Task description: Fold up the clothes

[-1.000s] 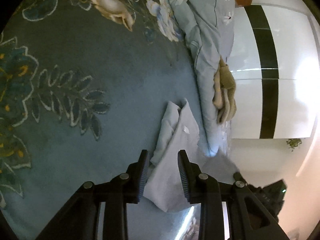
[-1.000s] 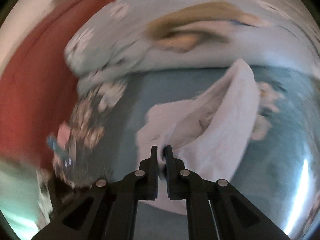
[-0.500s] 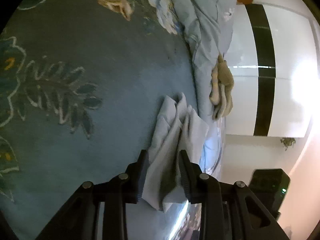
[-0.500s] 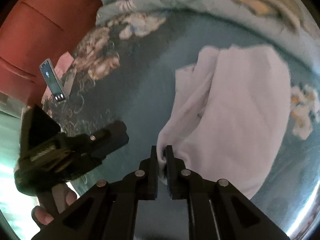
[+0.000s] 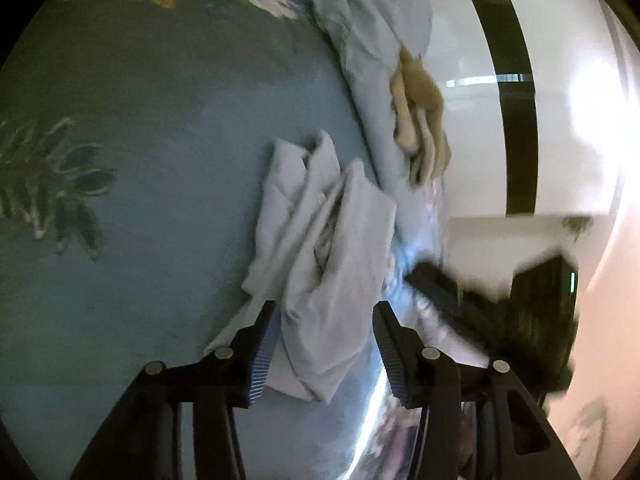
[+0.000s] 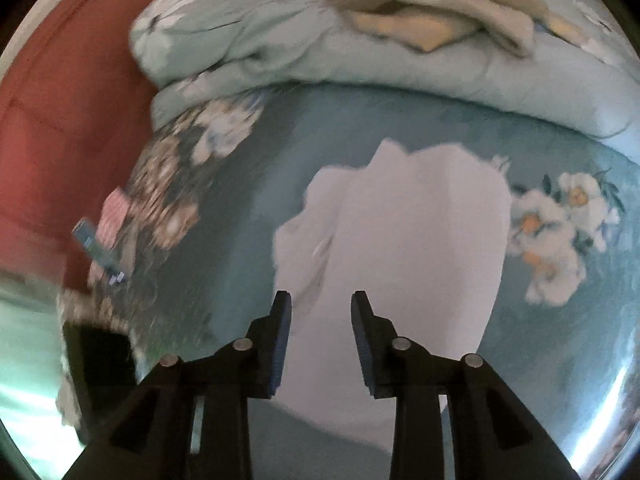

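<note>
1. Teal floral bedspread: fills the field.
2. Pale blue floral quilt: bunched along 12 o'clock in the right wrist view.
3. Tan and cream folded cloth: lying on the quilt.
4. Red headboard: at 10 o'clock.
5. White wardrobe with black stripe: at 2 o'clock in the left wrist view.

Floral teal bedspread, red headboard, glossy white wardrobe with black stripe.
</note>
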`<state>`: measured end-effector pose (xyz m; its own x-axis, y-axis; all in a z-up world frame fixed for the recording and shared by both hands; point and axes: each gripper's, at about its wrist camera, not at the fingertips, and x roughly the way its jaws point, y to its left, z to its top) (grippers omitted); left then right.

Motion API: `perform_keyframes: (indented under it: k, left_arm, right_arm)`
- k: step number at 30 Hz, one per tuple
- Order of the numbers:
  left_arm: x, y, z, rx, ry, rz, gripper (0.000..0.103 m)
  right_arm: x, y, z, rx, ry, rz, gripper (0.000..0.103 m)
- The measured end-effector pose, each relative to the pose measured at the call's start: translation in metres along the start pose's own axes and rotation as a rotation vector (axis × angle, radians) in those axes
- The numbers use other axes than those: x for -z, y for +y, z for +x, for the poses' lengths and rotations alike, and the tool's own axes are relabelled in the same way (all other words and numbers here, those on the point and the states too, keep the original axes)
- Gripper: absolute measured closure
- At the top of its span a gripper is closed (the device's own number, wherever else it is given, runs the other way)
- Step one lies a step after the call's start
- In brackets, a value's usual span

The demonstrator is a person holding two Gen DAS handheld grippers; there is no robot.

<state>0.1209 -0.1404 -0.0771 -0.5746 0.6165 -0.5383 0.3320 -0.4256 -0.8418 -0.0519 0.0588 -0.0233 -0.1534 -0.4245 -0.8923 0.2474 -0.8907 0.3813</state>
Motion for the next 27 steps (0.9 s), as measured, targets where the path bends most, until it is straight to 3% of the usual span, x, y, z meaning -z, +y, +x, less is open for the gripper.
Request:
perform_keyframes:
  k: [6, 13, 18, 20, 21, 27]
  left_arm:
    - [0.010, -0.015, 0.025, -0.114, 0.054, 0.104, 0.051]
    - [0.013, -0.020, 0.036, -0.151, 0.049, 0.154, 0.054]
    - [0.014, -0.015, 0.035, -0.156, 0.037, 0.146, 0.073]
    - [0.014, -0.013, 0.036, -0.163, 0.035, 0.141, 0.082]
    - [0.014, -0.013, 0.036, -0.159, 0.032, 0.141, 0.088]
    - [0.024, -0.026, 0.016, -0.119, -0.004, 0.163, 0.096]
  right_arm:
    - [-0.048, 0.003, 0.044, 0.090, 0.033, 0.025, 0.071]
    - [-0.070, 0.011, 0.083, 0.224, 0.111, -0.019, 0.071]
    - [-0.071, 0.006, 0.093, 0.293, 0.138, -0.029, 0.073]
    - [-0.070, 0.002, 0.093, 0.280, 0.145, -0.027, 0.085]
    - [-0.069, 0.001, 0.093, 0.273, 0.148, -0.026, 0.097]
    - [-0.067, 0.005, 0.060, 0.221, 0.083, -0.050, 0.100]
